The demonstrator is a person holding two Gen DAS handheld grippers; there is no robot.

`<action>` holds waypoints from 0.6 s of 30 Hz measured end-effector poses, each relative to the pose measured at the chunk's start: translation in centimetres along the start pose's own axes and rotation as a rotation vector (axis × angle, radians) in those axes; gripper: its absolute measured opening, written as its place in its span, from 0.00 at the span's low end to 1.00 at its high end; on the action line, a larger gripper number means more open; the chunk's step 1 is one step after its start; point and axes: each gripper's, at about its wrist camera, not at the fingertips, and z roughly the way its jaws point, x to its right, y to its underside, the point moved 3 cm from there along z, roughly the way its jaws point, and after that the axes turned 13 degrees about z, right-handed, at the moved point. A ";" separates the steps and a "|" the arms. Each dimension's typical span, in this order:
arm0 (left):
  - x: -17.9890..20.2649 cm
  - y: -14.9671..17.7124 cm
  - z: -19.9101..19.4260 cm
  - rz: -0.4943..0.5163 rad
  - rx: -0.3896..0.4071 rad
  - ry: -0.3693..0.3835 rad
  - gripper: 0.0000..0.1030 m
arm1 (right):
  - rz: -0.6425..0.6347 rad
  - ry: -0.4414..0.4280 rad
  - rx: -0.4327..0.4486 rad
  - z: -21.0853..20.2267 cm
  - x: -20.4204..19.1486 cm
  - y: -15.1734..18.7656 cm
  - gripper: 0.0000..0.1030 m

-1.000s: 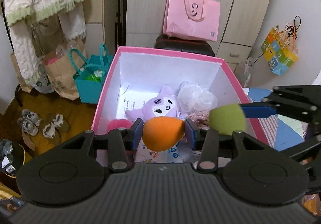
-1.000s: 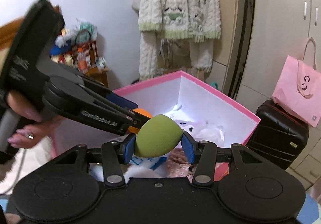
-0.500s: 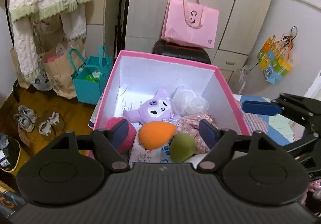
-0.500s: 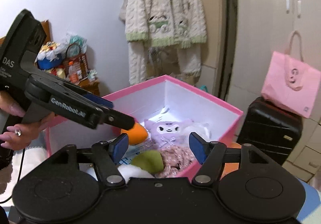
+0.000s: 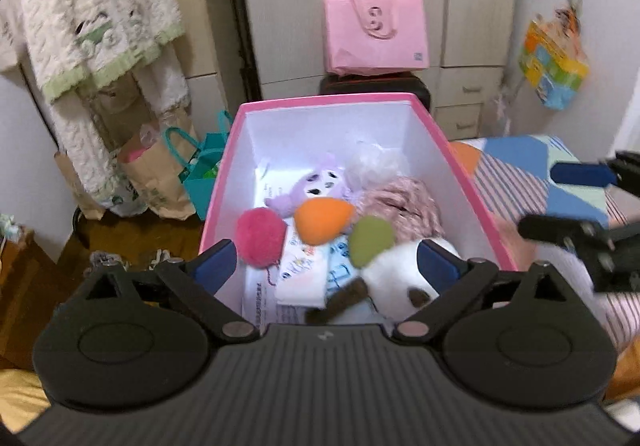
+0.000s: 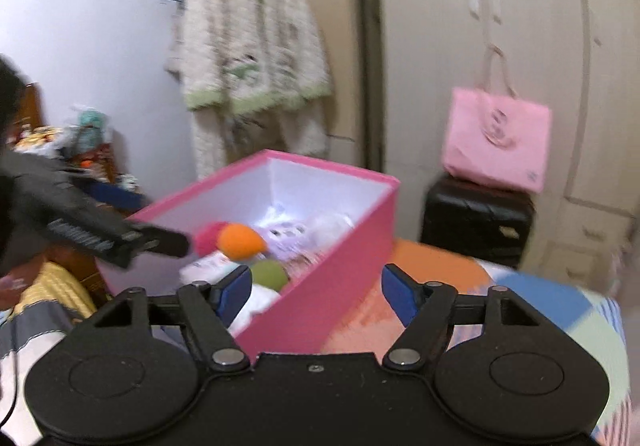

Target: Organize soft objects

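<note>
With the orange sponge (image 5: 323,220) and green sponge (image 5: 370,240) lying in the pink box (image 5: 452,150), both empty grippers (image 5: 326,266) (image 6: 316,288) are opening above it, where a careless swing could clip the rim.

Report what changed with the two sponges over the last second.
Both were let go. The left gripper dropped the orange sponge and the right gripper dropped the green sponge into the pink box; both sets of fingers are opening, empty. The purple plush stayed put.
</note>
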 end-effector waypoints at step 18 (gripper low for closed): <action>5.7 1.9 -8.6 -0.038 0.077 -0.091 0.98 | 0.004 0.189 0.012 -8.9 1.7 1.8 1.00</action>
